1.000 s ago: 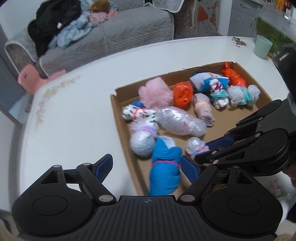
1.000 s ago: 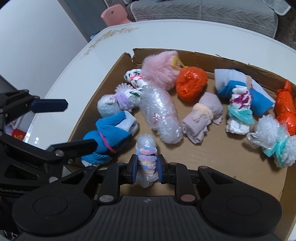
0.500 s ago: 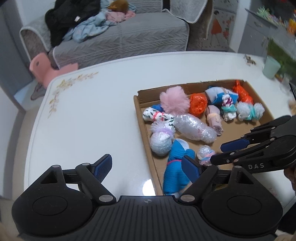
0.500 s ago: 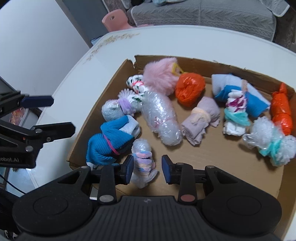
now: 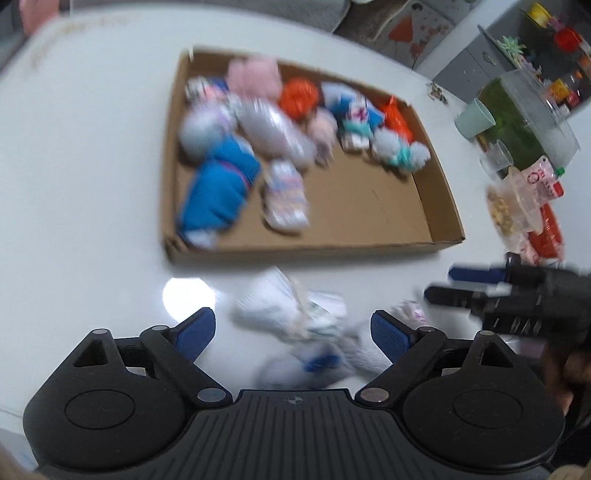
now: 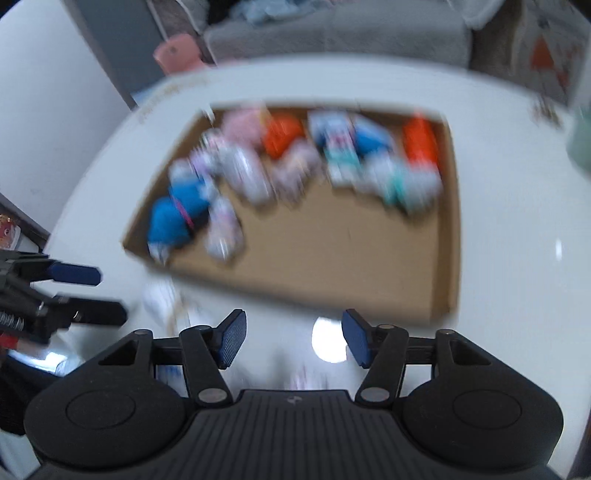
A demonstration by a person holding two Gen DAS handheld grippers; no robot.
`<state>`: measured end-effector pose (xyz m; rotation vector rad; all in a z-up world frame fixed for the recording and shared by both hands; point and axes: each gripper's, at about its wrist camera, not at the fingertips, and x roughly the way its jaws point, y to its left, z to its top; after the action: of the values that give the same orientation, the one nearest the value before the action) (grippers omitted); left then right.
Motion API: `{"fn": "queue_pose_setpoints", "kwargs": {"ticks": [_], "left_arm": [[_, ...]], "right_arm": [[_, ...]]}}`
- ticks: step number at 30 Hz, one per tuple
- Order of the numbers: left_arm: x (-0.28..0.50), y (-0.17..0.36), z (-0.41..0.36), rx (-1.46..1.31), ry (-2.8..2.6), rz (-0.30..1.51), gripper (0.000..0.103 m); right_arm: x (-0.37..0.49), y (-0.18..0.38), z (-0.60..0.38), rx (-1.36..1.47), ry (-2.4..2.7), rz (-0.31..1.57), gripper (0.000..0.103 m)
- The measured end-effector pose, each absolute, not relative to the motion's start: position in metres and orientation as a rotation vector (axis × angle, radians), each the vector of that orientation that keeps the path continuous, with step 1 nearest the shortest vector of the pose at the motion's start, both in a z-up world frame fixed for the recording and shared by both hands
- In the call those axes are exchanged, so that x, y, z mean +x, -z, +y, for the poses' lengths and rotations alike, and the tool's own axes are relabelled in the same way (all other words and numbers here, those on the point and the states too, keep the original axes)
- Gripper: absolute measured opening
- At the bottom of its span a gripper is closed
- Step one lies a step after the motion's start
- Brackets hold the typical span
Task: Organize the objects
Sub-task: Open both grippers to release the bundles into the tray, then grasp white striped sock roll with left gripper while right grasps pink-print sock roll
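Observation:
A flat cardboard box point(image 5: 362, 218) point(image 6: 351, 254) on the white table holds several rolled bundles, among them a blue roll point(image 5: 218, 184) point(image 6: 177, 214) and a small pastel roll point(image 5: 284, 195) point(image 6: 221, 229). Both views are blurred. My left gripper point(image 5: 293, 332) is open over loose white bundles point(image 5: 295, 321) on the table in front of the box. My right gripper point(image 6: 291, 339) is open and empty above the table near the box's front edge; it also shows in the left wrist view point(image 5: 465, 284).
A mint cup point(image 5: 474, 118), a green-filled clear container point(image 5: 532, 122) and snack packets point(image 5: 532, 206) stand right of the box. A grey sofa point(image 6: 332, 33) and a pink stool point(image 6: 177, 55) are beyond the table.
My right gripper opened, let go of the small pastel roll in the box and pulled back. Both grippers drew back toward the table's near side; loose white bundles came into view.

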<state>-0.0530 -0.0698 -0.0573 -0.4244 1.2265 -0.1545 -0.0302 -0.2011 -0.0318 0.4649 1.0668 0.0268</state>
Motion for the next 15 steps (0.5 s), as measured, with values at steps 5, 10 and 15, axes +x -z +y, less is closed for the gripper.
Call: {"fn": "queue_pose_setpoints", "kwargs": {"ticks": [5,10,15], "left_arm": [[-0.042,0.077,-0.072,-0.53,0.119,1.262,0.094],[-0.035,0.093,-0.072,-0.575,0.099,1.302,0.094],[-0.028,0.104,-0.079,-0.537,0.085,1.31,0.094]], "right_arm": [[-0.049,0.046,-0.207,0.486,0.004,1.168,0.044],[-0.049,0.055,-0.197,0.469,-0.025,1.232,0.041],[-0.045,0.064,-0.18,0.379,-0.046,1.291,0.024]]}}
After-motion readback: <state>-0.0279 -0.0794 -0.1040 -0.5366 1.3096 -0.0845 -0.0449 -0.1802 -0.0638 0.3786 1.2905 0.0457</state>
